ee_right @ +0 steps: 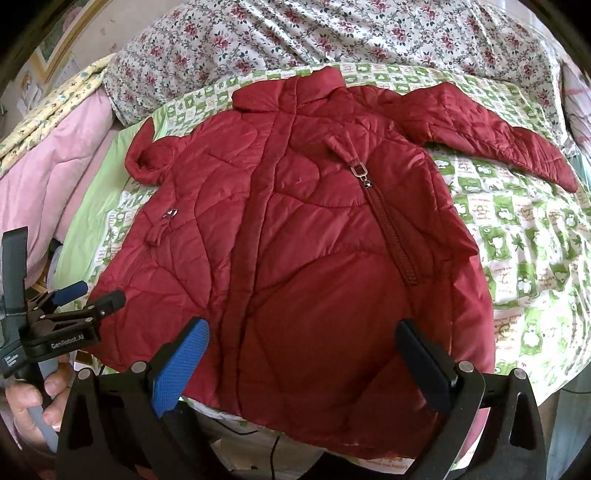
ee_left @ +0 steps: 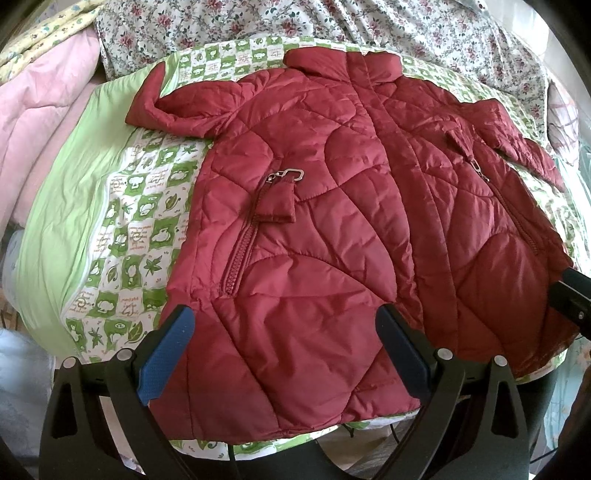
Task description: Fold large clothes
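While spread flat, puffy red quilted jacket could slip; left gripper and right gripper wide apart, holding nothing.

A green-and-white checked quilt covers the bed, with a floral sheet behind and a pink blanket beside it.

The jacket lies spread flat on the quilt, filling the middle of both frames, collar toward the top. One sleeve reaches to the upper left, the other sleeve to the upper right. Behind the collar lies a sheet; a blanket lies at the left edge.
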A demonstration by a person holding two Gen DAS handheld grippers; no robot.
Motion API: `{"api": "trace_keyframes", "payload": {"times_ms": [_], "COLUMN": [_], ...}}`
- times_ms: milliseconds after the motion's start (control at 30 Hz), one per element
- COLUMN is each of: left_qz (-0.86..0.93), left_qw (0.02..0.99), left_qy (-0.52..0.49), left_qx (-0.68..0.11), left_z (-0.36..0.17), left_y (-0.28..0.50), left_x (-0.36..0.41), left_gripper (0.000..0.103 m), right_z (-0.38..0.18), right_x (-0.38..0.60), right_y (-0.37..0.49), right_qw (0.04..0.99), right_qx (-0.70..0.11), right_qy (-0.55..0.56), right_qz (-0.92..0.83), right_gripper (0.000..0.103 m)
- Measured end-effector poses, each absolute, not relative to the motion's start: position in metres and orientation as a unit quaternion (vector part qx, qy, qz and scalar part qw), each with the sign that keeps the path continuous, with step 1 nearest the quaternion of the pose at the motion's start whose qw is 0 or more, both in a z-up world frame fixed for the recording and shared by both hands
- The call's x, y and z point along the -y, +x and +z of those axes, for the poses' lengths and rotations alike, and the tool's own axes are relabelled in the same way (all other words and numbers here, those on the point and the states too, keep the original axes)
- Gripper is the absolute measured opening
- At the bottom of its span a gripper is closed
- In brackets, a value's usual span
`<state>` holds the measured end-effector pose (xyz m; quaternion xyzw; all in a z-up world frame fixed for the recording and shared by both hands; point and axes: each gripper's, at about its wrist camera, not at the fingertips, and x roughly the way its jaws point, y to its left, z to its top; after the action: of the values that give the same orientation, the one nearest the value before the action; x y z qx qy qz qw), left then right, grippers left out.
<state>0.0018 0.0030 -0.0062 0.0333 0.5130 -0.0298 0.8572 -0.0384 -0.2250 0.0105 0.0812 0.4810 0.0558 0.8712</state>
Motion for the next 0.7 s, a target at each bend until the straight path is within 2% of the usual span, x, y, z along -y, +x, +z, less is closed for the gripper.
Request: {"api": "trace_keyframes", "payload": {"times_ms": [467,700], "left_qz": [-0.039,-0.067], "left_qw": [0.852,0.844], "left_qy": [0.024,-0.013], "left_qx": [-0.522,-0.532], "left_z": [-0.01,-0.008], "left_y": [0.006,0.014], "left_x": [-0.002,-0.004], "left_gripper": [0.099,0.099], "right_z": [0.011,0.013], "right_x": [0.231,0.249], "right_y": [-0.036,-0.034], "right_qw": [0.853,0.868], "right_qx": [-0.513,-0.488], "right_qy": [0.085,0.088], "right_qz": [0.05,0.031], "right_gripper": [0.102,0.102]}}
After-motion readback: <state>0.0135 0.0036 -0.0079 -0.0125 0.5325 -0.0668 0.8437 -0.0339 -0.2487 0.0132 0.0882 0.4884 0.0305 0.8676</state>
